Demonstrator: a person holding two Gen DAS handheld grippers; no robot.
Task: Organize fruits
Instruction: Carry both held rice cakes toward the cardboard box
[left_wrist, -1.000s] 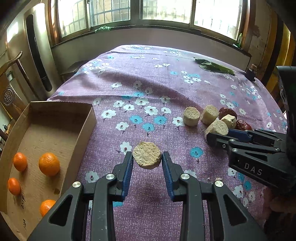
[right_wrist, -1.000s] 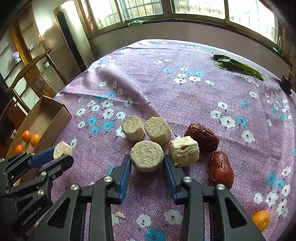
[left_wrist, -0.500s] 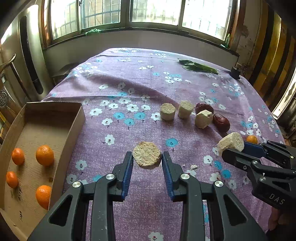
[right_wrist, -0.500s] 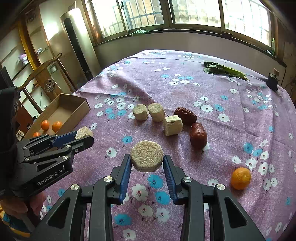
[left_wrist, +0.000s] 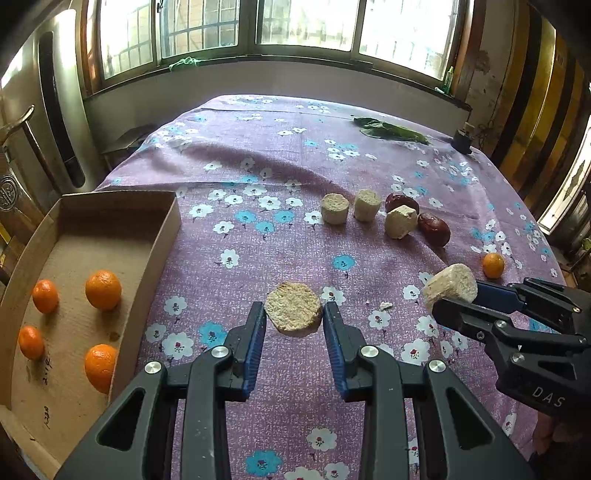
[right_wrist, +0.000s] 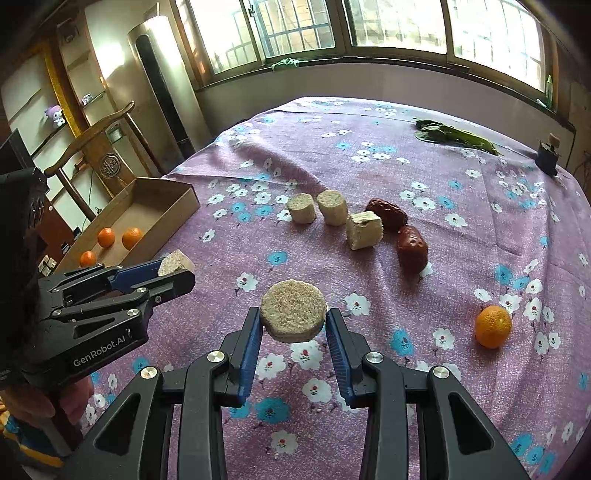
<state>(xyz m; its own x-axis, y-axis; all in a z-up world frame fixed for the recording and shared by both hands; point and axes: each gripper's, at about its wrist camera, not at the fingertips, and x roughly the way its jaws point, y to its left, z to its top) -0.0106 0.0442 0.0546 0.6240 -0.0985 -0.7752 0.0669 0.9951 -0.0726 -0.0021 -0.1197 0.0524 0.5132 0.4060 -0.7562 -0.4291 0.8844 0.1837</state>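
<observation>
Bright windows; wooden chair

Matt cardboard box on floral cloth tablecloth.

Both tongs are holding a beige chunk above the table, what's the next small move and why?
Probably carry the left tongs with their beige chunk over the cardboard box and lower it there. The box holds only oranges with bare floor beside them, and it lies on the left tongs' side. The right tongs grip another chunk and could follow.
</observation>
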